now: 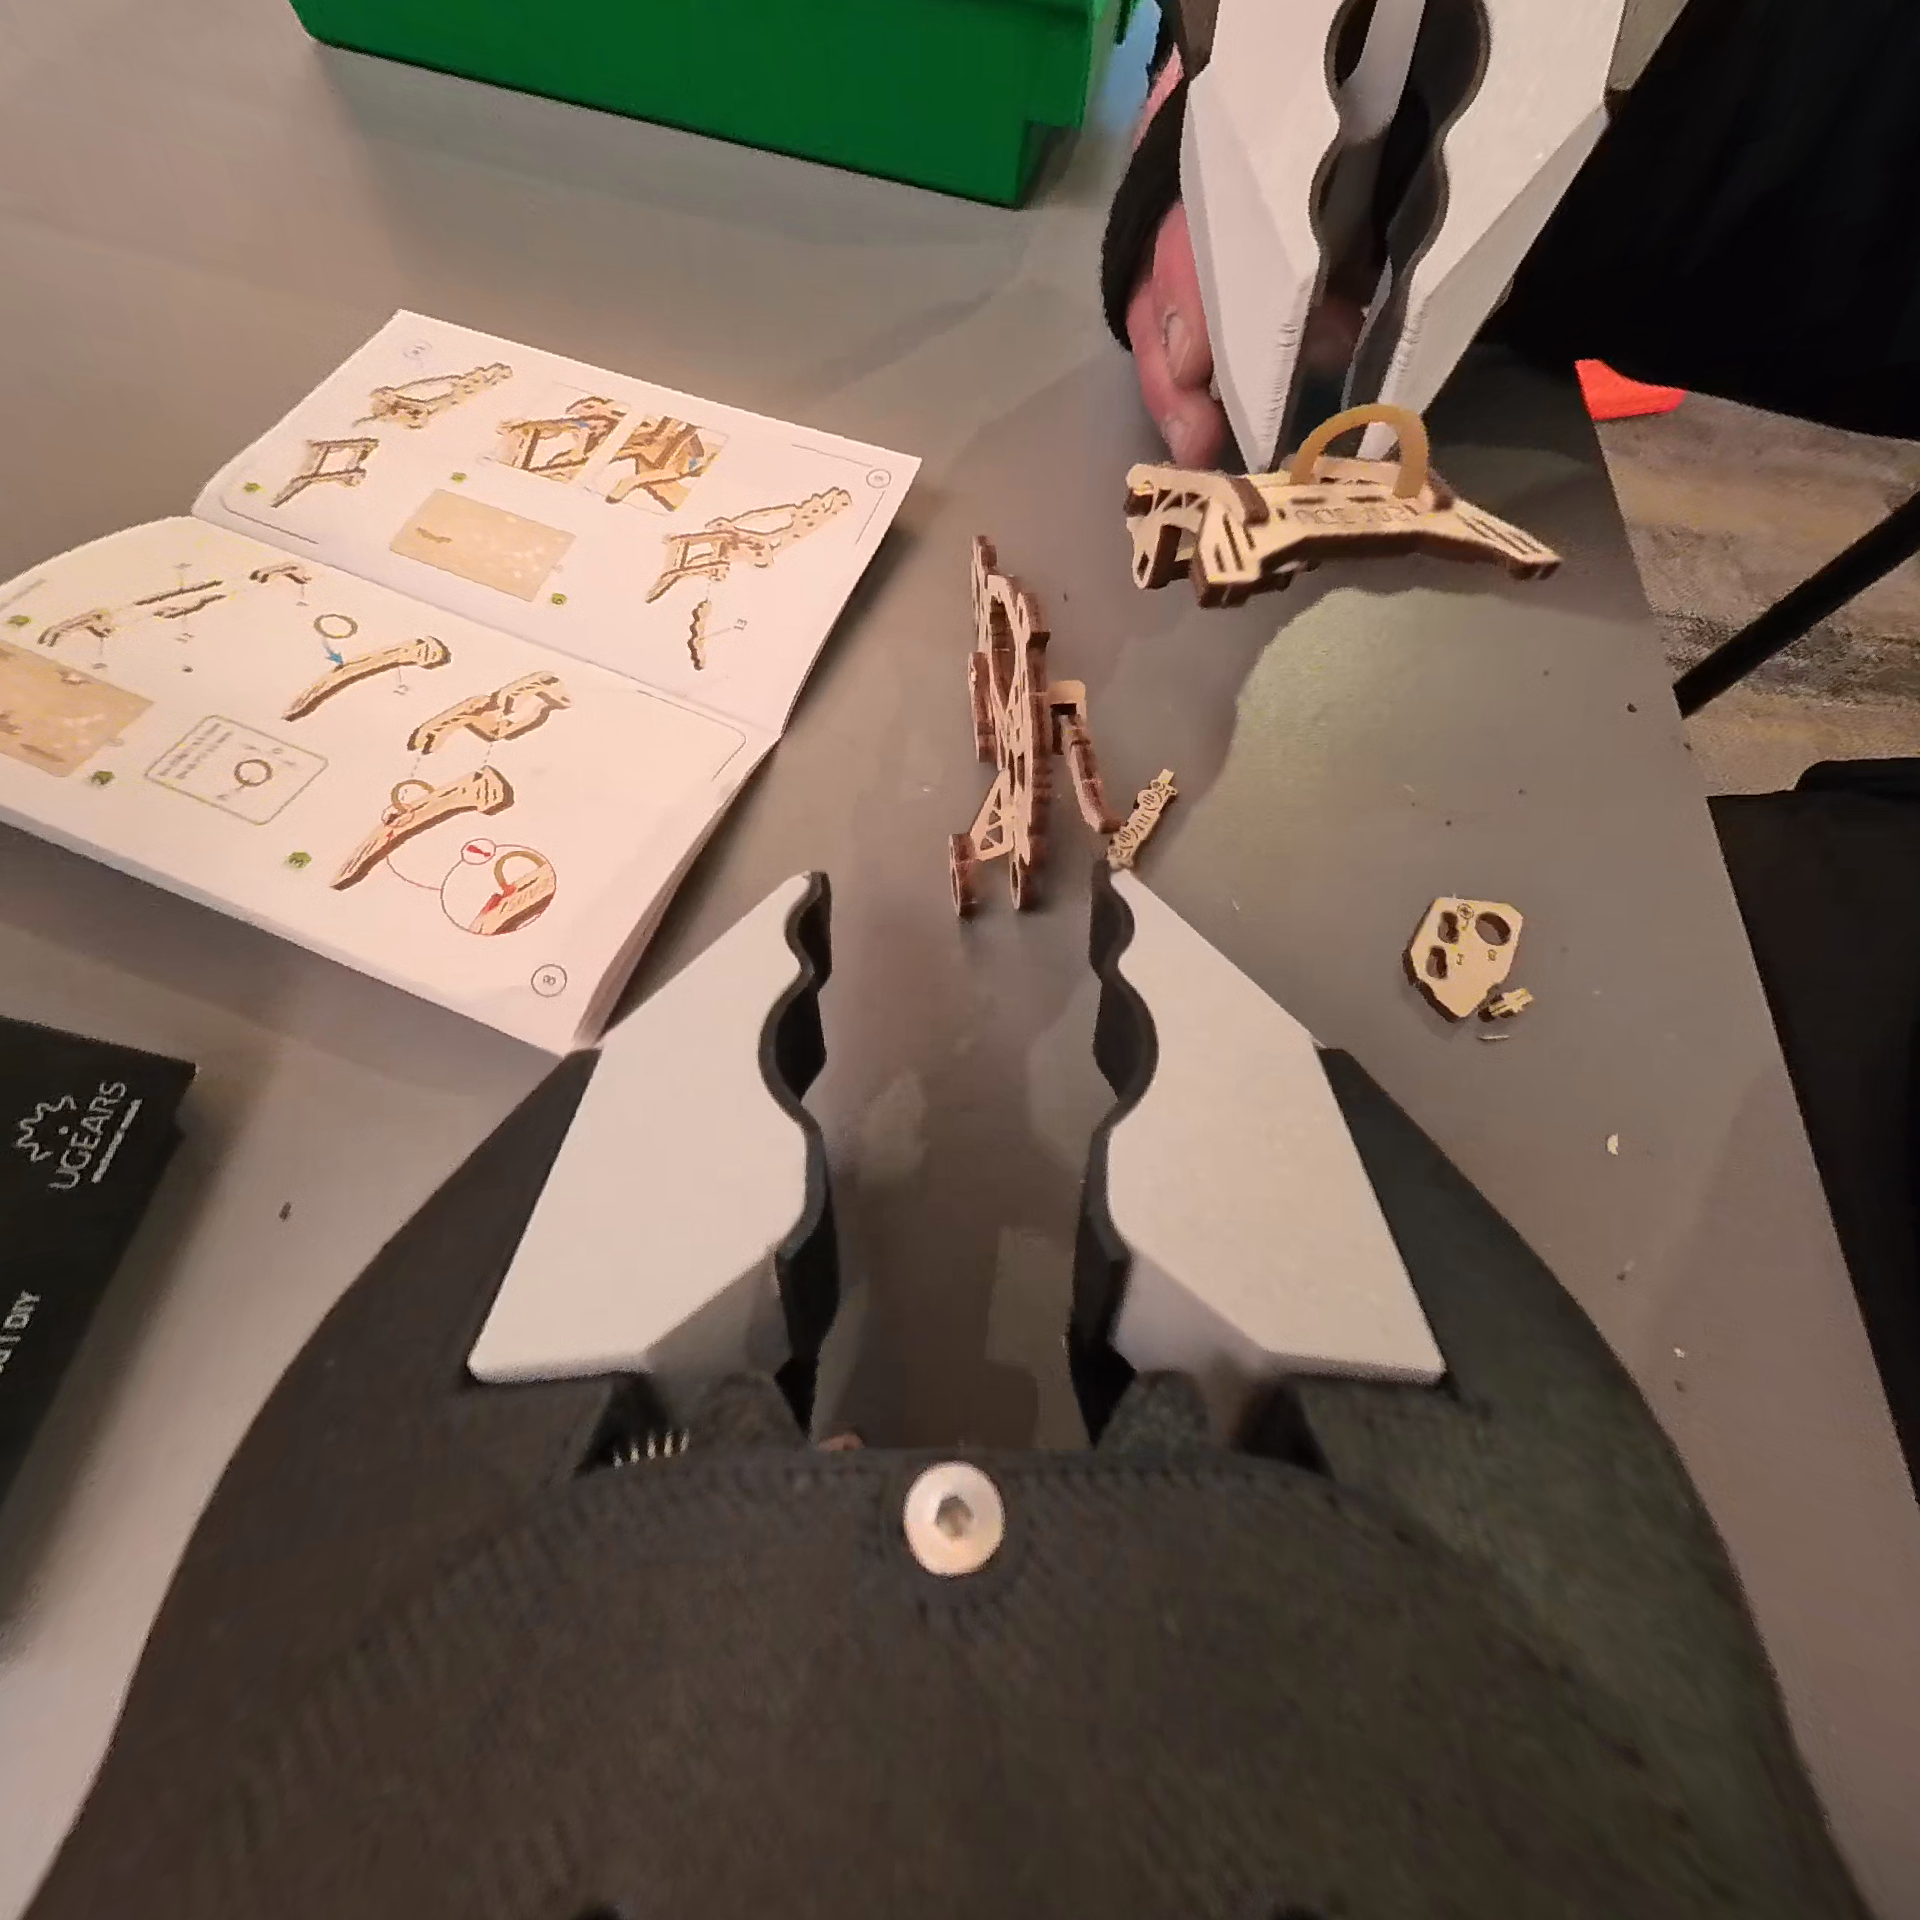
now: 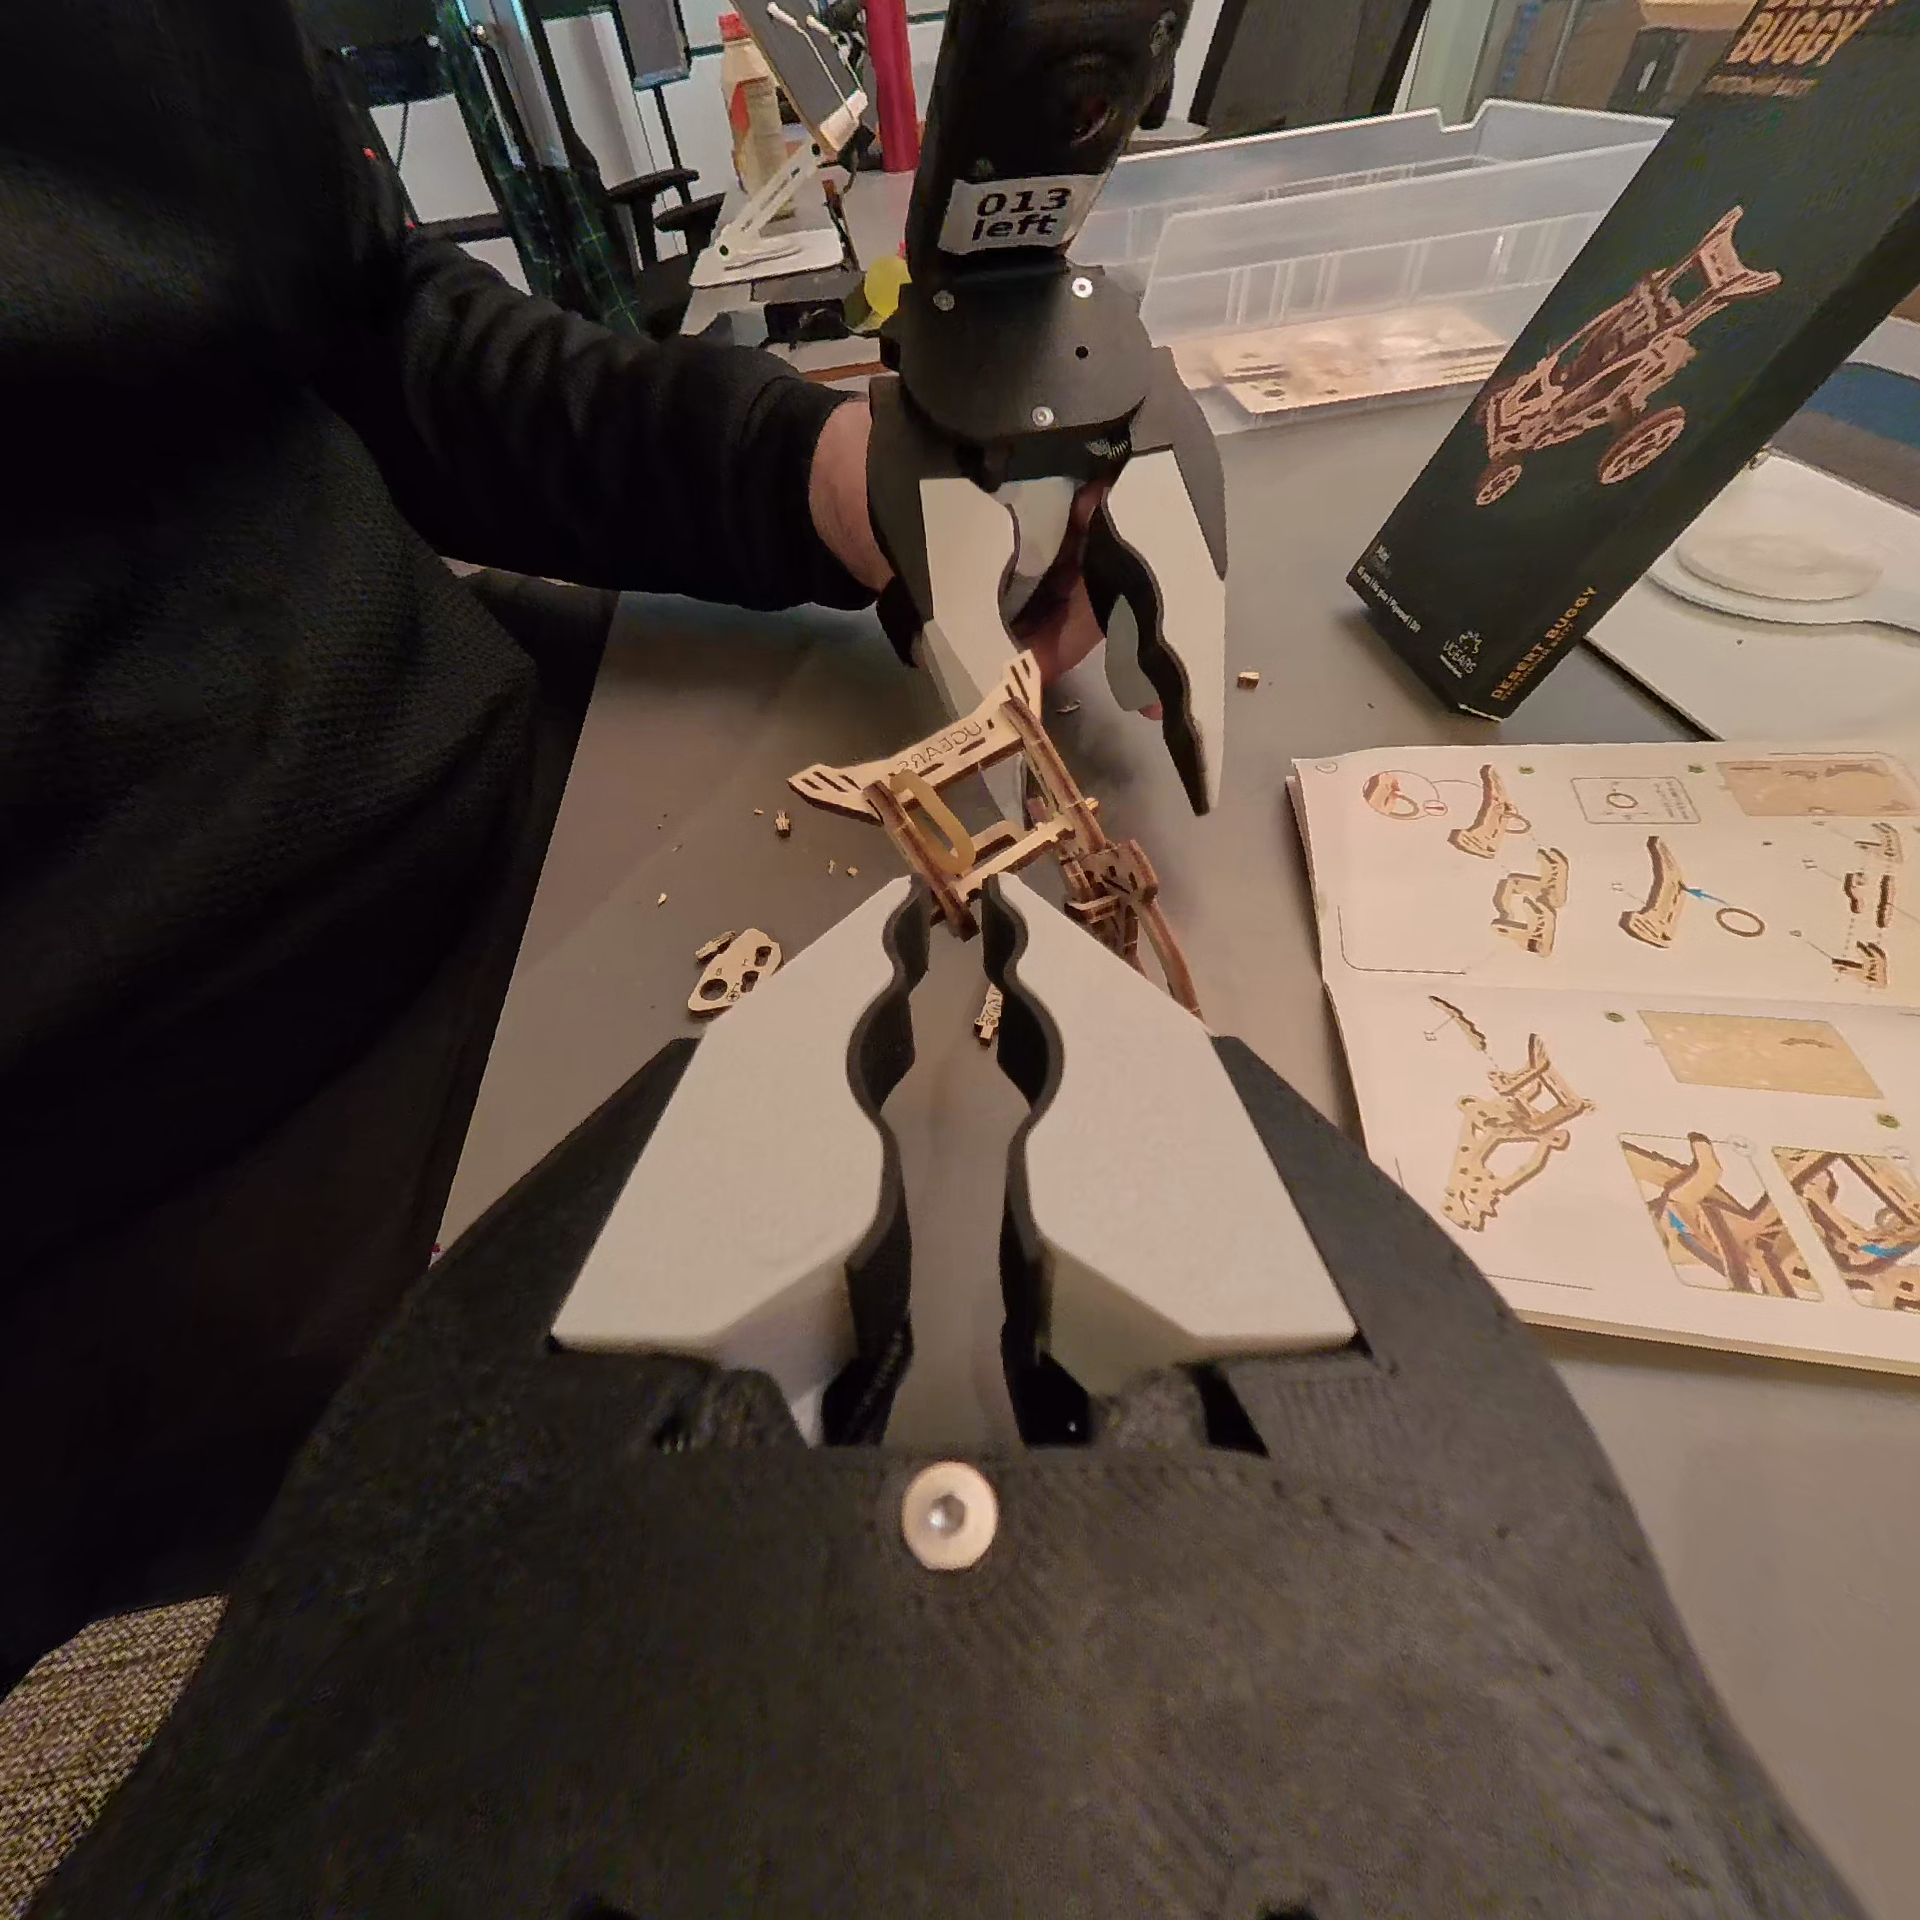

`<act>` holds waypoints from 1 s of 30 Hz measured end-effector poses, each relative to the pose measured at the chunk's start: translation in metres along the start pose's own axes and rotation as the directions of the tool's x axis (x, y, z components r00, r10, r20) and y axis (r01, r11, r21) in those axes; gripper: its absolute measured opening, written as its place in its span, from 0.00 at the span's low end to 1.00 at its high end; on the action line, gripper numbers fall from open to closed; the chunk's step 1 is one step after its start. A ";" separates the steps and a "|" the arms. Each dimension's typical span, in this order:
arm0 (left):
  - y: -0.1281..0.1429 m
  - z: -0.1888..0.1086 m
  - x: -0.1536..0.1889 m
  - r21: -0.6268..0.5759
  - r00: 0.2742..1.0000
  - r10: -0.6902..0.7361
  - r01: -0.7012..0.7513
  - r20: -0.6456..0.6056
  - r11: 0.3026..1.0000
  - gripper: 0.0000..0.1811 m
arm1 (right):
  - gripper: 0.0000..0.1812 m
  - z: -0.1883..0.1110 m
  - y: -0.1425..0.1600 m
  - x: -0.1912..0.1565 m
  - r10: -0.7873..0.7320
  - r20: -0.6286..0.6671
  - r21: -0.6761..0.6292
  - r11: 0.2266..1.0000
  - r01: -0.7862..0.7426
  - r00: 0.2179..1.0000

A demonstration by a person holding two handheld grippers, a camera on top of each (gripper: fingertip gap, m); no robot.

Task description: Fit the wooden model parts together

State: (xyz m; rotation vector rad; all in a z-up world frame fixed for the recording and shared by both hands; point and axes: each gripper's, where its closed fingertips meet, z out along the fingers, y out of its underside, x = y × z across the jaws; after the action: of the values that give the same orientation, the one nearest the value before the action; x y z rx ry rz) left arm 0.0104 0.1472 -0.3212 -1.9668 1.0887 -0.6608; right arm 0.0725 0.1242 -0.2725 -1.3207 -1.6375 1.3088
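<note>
a grey table carries everything; an open instruction booklet lies flat on it; a green box sits at the far side; a wooden chassis assembly lies on its side mid-table; a small holed wooden plate rests nearer the edge among wood crumbs; a dark kit box stands tilted on the table beside the booklet.

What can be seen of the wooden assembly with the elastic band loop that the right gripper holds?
The wooden assembly looks like pale laser-cut plywood with dark burnt edges: a flat winged plate, slotted frame pieces beneath it, and a tan elastic band looped over it. The right gripper is shut on one end and holds it tilted, seemingly just above the grey table. A second wooden piece lies close by on the table. The left gripper is open and not gripping it.
</note>
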 end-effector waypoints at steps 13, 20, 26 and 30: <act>0.006 0.003 0.002 -0.038 1.000 0.015 -0.014 0.008 0.999 0.24 | 0.04 0.001 0.002 0.000 -0.004 -0.002 -0.013 1.000 0.004 1.000; 0.005 0.002 0.000 -0.032 1.000 0.005 -0.004 0.013 0.999 0.25 | 0.04 0.001 0.002 -0.001 -0.004 0.001 -0.014 1.000 0.004 1.000; 0.006 0.003 0.000 -0.039 1.000 0.007 -0.007 0.015 0.999 0.25 | 0.04 0.002 0.002 -0.001 -0.006 0.003 -0.015 1.000 0.006 1.000; 0.007 0.003 0.001 -0.044 1.000 0.017 -0.016 0.017 0.999 0.25 | 0.04 0.002 0.003 -0.002 -0.009 0.009 -0.020 1.000 0.009 1.000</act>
State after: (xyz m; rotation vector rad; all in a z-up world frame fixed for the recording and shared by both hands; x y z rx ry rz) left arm 0.0101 0.1455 -0.3286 -1.9952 1.1166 -0.6140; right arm 0.0721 0.1214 -0.2758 -1.3197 -1.6643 1.2984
